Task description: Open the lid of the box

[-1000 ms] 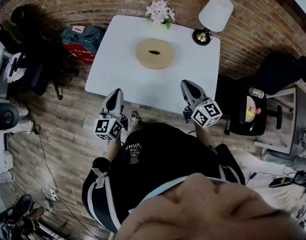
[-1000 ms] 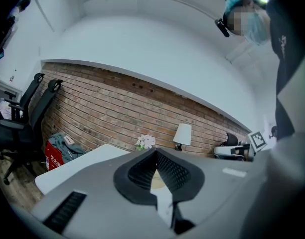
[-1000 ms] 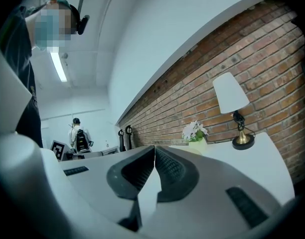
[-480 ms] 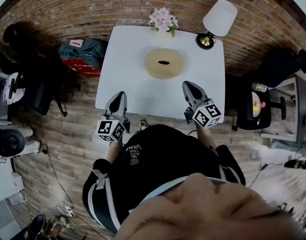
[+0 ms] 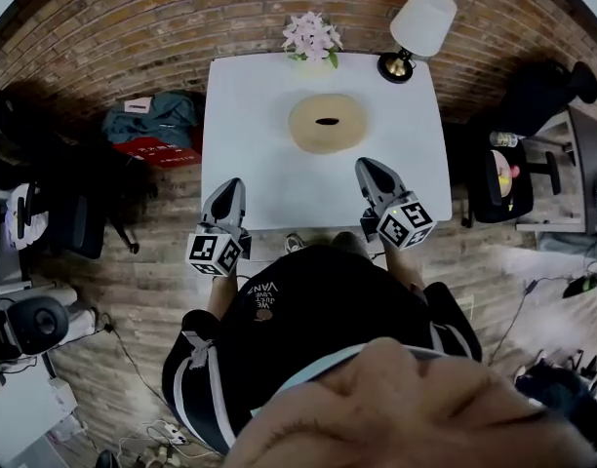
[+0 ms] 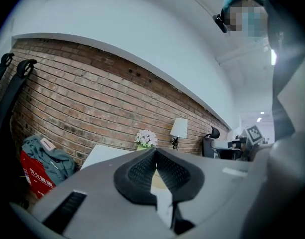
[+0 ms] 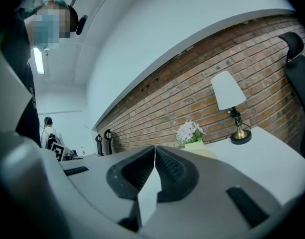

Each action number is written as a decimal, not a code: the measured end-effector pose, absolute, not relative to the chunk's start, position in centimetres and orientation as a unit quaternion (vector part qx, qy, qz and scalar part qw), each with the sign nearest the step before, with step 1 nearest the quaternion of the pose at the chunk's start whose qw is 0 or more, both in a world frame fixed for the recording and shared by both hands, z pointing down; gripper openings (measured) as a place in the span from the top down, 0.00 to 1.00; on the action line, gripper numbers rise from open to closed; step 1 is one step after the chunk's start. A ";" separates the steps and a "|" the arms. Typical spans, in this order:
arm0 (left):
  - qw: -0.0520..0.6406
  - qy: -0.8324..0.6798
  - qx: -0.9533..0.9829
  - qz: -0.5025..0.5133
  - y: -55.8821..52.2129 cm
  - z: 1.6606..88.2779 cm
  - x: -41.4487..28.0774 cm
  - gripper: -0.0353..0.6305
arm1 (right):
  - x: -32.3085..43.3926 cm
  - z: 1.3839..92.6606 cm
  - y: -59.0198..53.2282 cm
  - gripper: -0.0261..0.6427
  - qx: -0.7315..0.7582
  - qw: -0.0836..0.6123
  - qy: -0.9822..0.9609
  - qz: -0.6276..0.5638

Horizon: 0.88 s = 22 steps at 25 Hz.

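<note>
While beside brick wall (image 5: 181, 18), white table (image 5: 250, 164).

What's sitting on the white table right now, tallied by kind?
Round tan box: 1
Pot of flowers: 1
Lamp: 1
Total: 3
</note>
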<state>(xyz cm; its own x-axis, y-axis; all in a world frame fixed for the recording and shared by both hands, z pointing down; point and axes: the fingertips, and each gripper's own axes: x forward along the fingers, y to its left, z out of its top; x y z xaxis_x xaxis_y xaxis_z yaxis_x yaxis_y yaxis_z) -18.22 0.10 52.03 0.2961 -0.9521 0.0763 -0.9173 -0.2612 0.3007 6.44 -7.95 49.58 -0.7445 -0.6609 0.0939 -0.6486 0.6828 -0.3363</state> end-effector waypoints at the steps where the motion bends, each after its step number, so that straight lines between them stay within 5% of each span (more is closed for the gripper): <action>1: 0.144 -0.584 0.796 -0.059 -0.2 52.2 -18.3 0.93 | 6.4 49.6 -7.9 0.95 -0.362 0.015 0.915 -0.176; 22: 0.106 -0.529 0.842 0.016 -6.6 55.4 -15.1 0.93 | 6.2 50.1 -12.4 0.95 -0.347 0.001 0.923 -0.167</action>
